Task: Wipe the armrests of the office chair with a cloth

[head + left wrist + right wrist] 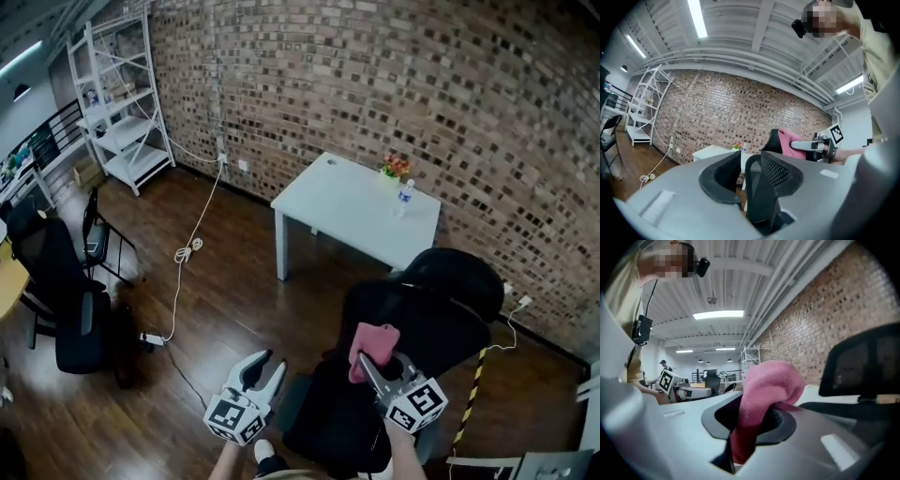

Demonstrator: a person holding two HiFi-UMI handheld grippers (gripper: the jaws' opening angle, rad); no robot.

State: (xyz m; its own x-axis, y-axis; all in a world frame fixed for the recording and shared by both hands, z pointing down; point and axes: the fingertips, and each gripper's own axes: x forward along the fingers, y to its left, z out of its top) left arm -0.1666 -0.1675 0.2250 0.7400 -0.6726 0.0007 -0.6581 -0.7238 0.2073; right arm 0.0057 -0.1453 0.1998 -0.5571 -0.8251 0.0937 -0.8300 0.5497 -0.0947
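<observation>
Fingers of the right gripper point(372, 367) are clenched on a crumpled pink fabric cloth point(373, 345). The cloth bulges out above the jaw tips and a fold of it hangs down between them in the right gripper view. In the head view the cloth is held over the black mesh-backed office chair point(427, 314), in front of its backrest and apart from the dark armrest point(294, 400) at the chair's left edge. Fingers of the left gripper point(265, 367) are closed together and grasp nothing. This gripper is just left of the chair, above the dark wooden floor point(225, 309). Behind the chair stands a white rectangular table point(347, 211) against the brick wall point(394, 84), with a clear plastic bottle point(404, 198) on it.
</observation>
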